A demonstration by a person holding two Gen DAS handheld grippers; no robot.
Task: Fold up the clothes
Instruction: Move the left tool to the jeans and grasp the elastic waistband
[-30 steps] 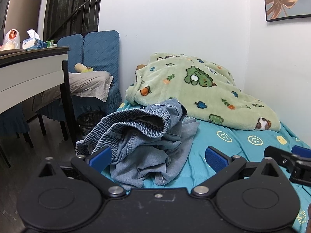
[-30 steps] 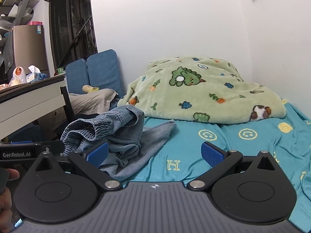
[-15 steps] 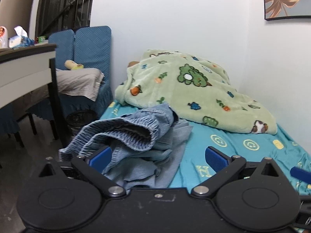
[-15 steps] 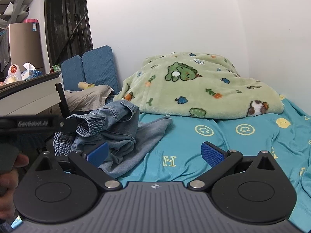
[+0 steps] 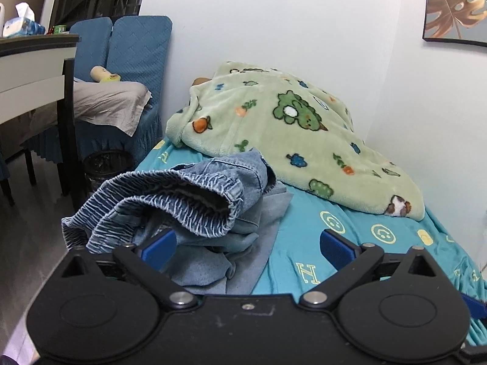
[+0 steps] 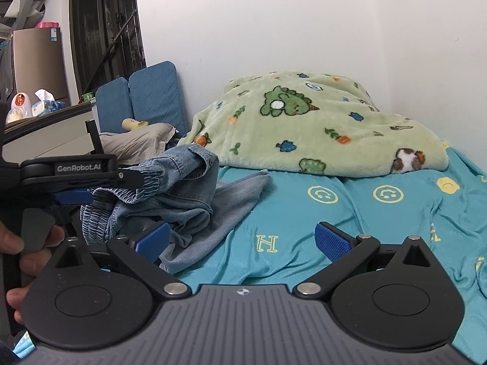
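- Jeans [image 5: 194,213] lie crumpled at the near left edge of the bed [image 5: 304,243]; elastic waistband faces my left gripper [image 5: 248,245], the rest runs back-right twd the green blanket [image 5: 289,130]. Long axis unclear, too bunched.
- Left gripper: jaws wide apart, holding nothing, left pad just beside the denim.
- Right gripper [image 6: 242,240]: also spread wide, nothing held.
- Readable: "GenRobot.AI" on the left gripper's side in right view; "H" on the sheet.

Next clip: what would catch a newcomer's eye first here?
The crumpled denim garment heaped at the near left edge of the bed, unfolded. Behind it, a green dinosaur-print blanket is bunched against the wall on the turquoise smiley sheet. Both tools, left and right, are open and empty.
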